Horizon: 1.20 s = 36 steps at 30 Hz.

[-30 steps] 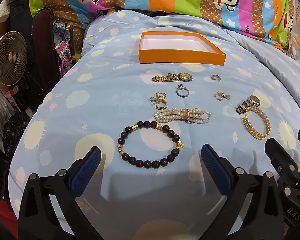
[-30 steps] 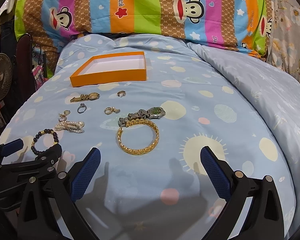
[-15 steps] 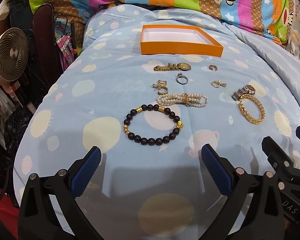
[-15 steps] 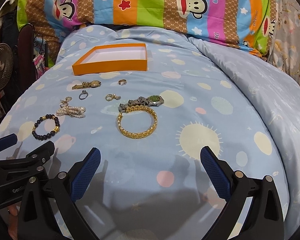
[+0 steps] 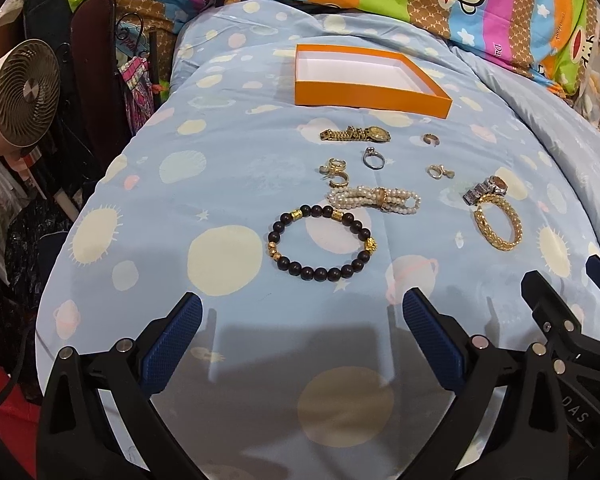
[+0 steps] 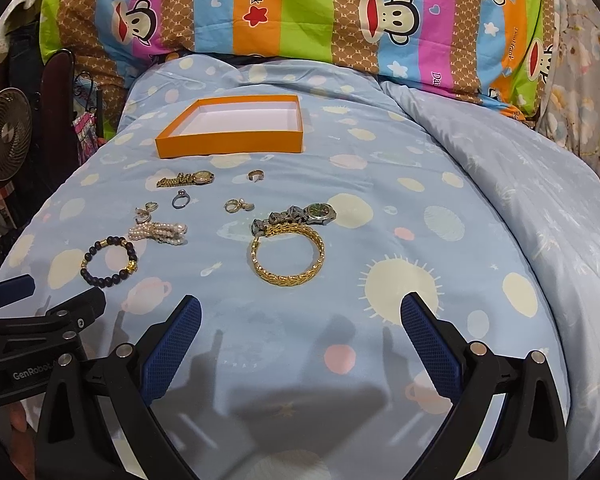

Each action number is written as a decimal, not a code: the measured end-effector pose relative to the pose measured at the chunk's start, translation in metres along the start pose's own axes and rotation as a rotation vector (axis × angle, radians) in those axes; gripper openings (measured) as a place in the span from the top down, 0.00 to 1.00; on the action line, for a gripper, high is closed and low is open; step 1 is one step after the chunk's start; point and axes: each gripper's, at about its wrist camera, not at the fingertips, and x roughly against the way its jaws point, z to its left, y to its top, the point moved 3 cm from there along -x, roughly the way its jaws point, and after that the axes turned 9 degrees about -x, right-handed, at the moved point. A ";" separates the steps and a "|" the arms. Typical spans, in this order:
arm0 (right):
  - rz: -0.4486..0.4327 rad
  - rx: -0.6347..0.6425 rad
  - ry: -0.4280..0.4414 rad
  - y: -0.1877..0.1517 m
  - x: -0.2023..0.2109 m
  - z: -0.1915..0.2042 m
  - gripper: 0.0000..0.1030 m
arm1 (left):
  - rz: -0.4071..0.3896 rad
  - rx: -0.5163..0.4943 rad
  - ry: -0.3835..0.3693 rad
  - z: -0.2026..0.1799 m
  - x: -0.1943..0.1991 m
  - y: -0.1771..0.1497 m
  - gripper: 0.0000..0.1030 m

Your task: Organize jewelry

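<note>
With both the left gripper [image 5: 300,324] and right gripper [image 6: 300,324] spread wide and empty, the near dark wooden-bead bracelet [image 5: 322,243] should probably be pinched by one bead strand, low against the soft quilt, before going to the far shallow orange cardboard box [image 5: 364,80].

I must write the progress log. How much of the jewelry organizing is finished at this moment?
Nothing looks done yet: the orange box is empty. Nothing is in hand; the left gripper and right gripper are both open and hold nothing. All pieces remain on the blue quilt, including the beaded bracelet, pearl bracelet and gold bracelet.
</note>
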 end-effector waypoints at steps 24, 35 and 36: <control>-0.006 -0.006 -0.002 0.001 0.005 -0.001 0.05 | -0.006 0.004 0.012 -0.001 0.008 0.002 0.05; -0.006 -0.005 -0.002 0.001 0.005 -0.001 0.05 | -0.008 0.005 0.014 0.001 0.009 0.001 0.05; -0.006 -0.005 -0.002 0.001 0.005 -0.001 0.05 | -0.008 0.005 0.014 0.000 0.009 0.002 0.05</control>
